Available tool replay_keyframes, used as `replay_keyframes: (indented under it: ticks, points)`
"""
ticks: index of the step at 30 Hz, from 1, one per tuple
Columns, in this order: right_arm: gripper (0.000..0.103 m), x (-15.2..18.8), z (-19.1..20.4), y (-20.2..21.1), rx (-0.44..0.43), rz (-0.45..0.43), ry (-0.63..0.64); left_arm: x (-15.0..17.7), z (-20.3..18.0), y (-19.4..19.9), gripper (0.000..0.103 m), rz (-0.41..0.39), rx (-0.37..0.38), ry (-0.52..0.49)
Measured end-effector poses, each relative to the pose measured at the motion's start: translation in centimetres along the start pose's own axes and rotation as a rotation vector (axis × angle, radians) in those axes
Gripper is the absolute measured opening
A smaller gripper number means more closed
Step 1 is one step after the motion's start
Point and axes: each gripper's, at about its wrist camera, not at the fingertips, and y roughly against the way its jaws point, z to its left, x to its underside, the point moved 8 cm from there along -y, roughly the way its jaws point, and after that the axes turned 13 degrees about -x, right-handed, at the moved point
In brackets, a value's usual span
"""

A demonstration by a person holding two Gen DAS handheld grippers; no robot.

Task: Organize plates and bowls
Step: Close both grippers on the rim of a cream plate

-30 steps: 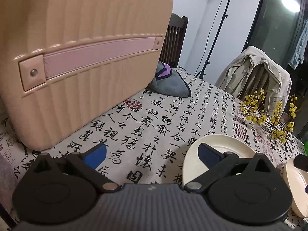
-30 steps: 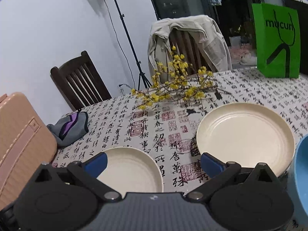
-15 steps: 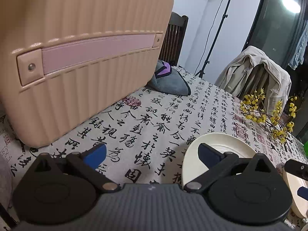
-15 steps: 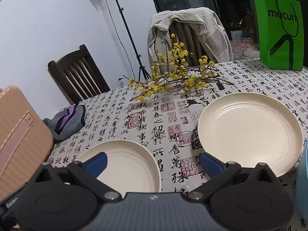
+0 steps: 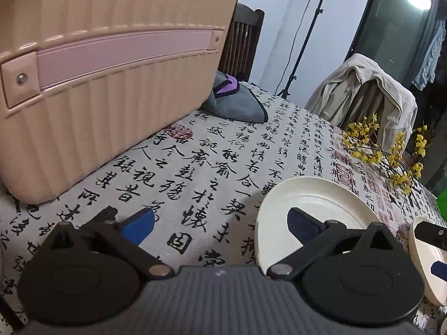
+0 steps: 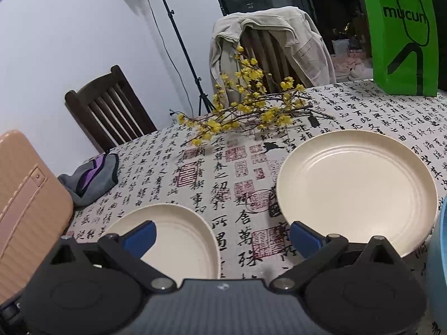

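Two cream plates lie on the calligraphy-print tablecloth. The smaller plate (image 6: 181, 240) is at the near left and the larger plate (image 6: 357, 184) at the right. A light blue bowl (image 6: 438, 265) shows at the right edge. My right gripper (image 6: 222, 234) hovers between the two plates; its jaws are closing, with only bare cloth between them. My left gripper (image 5: 219, 220) is open over the cloth, its right finger above the smaller plate (image 5: 315, 209). The larger plate (image 5: 427, 265) and the right gripper's fingers (image 5: 430, 234) peek in at the right edge.
A pink ribbed suitcase (image 5: 97, 83) stands on the table at the left, with a grey and purple cloth (image 5: 234, 103) behind it. A yellow flower branch (image 6: 245, 111) and a green paper bag (image 6: 405, 42) sit at the far side. Chairs, one draped with a jacket (image 6: 268, 47), ring the table.
Both views have drifted only slightly. The plates lie where they were, and nothing was taken hold of or let go.
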Motion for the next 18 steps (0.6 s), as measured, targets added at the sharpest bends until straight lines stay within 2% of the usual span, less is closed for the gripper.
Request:
replay_keyframes:
  ticks: [7,11,18]
  points:
    - [0.085,0.6,-0.4,-0.9,0.011,0.026,0.003,0.3,-0.2,-0.5,0.103,0.016,0.01,0.001]
    - [0.072,0.9,-0.6,-1.2,0.005,0.035,-0.001,0.5,-0.2,-0.9,0.103,0.026,0.013,0.003]
    - [0.065,1.5,-0.7,-1.9,0.021,0.043,0.038,0.8,-0.8,-0.9,0.103,0.017,0.024,-0.004]
